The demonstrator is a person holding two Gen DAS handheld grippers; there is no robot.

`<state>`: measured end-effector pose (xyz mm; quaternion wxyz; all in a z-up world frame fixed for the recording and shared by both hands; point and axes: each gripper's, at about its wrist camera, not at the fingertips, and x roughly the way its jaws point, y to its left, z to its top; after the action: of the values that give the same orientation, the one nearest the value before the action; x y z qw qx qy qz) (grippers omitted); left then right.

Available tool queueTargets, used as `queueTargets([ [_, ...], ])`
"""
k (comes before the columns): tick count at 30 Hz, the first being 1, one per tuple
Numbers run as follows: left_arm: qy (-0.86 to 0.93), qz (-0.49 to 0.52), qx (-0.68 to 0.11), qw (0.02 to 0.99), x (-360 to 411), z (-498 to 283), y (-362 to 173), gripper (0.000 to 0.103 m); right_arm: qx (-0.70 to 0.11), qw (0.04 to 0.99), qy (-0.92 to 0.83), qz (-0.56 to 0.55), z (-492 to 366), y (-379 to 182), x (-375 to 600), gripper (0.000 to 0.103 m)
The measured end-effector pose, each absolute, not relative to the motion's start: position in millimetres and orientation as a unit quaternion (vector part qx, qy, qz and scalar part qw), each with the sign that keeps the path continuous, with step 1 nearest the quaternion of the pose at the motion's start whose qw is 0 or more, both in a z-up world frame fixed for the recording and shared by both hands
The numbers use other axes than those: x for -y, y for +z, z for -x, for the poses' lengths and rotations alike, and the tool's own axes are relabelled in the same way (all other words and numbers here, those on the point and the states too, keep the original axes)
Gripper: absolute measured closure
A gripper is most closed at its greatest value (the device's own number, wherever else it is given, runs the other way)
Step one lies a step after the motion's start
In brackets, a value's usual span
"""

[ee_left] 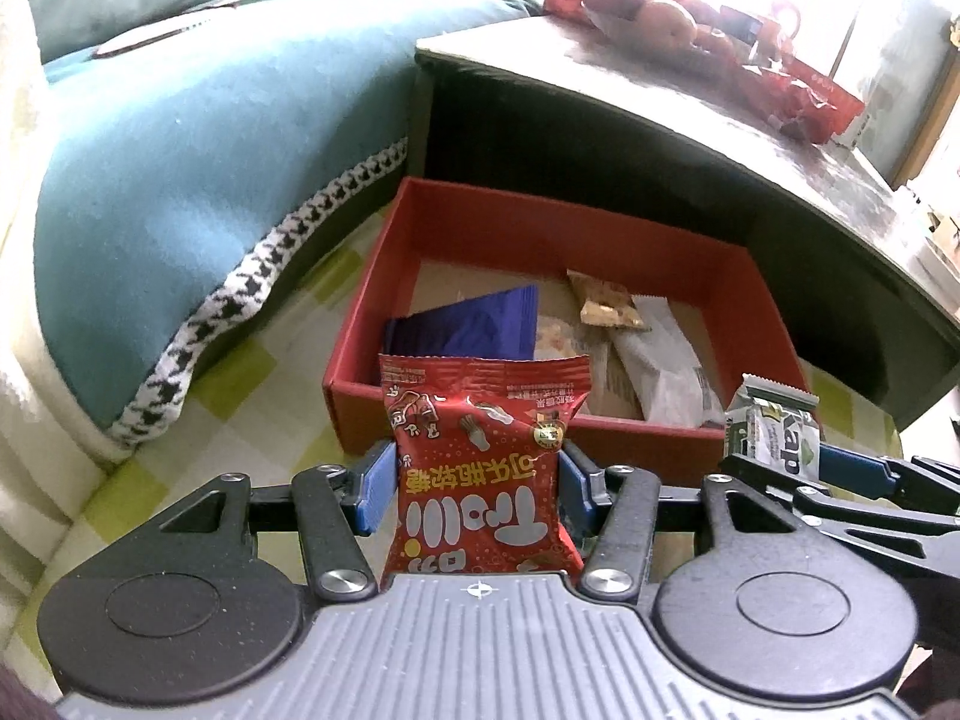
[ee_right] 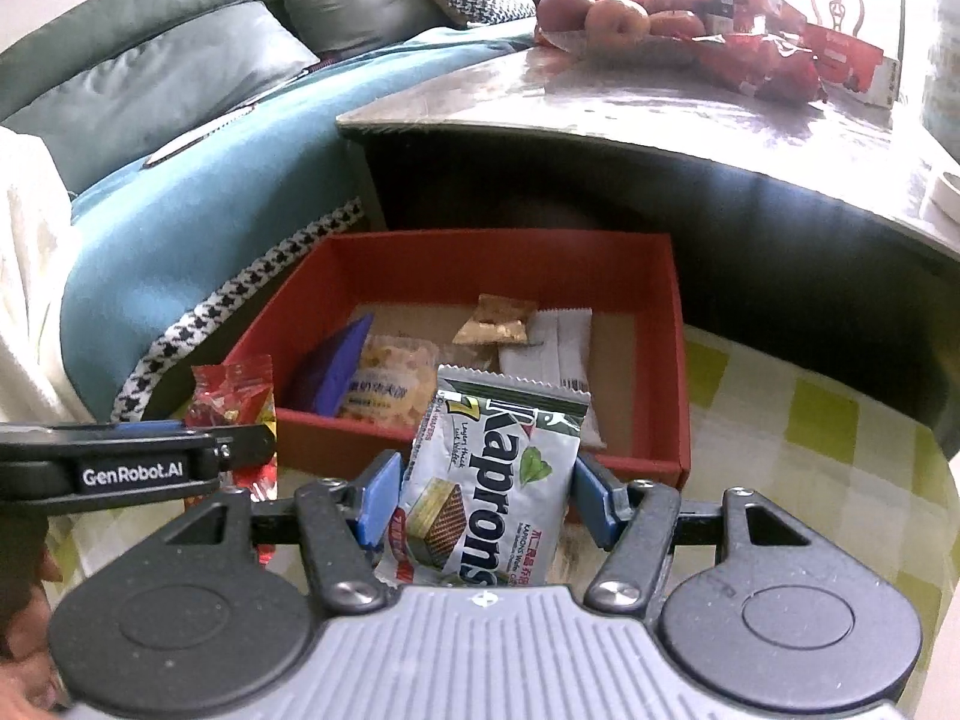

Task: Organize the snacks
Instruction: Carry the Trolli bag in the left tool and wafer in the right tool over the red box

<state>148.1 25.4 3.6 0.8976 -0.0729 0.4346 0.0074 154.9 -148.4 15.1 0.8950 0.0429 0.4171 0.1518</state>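
Left gripper (ee_left: 477, 489) pinches a red packet (ee_left: 480, 468), right gripper (ee_right: 486, 495) a wafer pack (ee_right: 492, 480); light grips could drop either short of the box's (ee_right: 672, 360) near edge.

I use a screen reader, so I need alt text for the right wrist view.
The right gripper holds a white wafer packet in front of an open red box holding a few snacks. At left, the left gripper holds a red candy bag.

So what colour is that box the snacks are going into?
Red, with a plain brown cardboard floor; the box shows best in the right wrist view.
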Motion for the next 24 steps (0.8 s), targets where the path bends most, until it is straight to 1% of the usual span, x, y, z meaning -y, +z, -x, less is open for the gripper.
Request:
queueTargets([
  [24, 0.011, 0.072, -0.419, 0.905, -21, -192, 10, 0.04, -0.407, 0.9, 0.15, -0.048, -203, 10, 137, 0.04],
])
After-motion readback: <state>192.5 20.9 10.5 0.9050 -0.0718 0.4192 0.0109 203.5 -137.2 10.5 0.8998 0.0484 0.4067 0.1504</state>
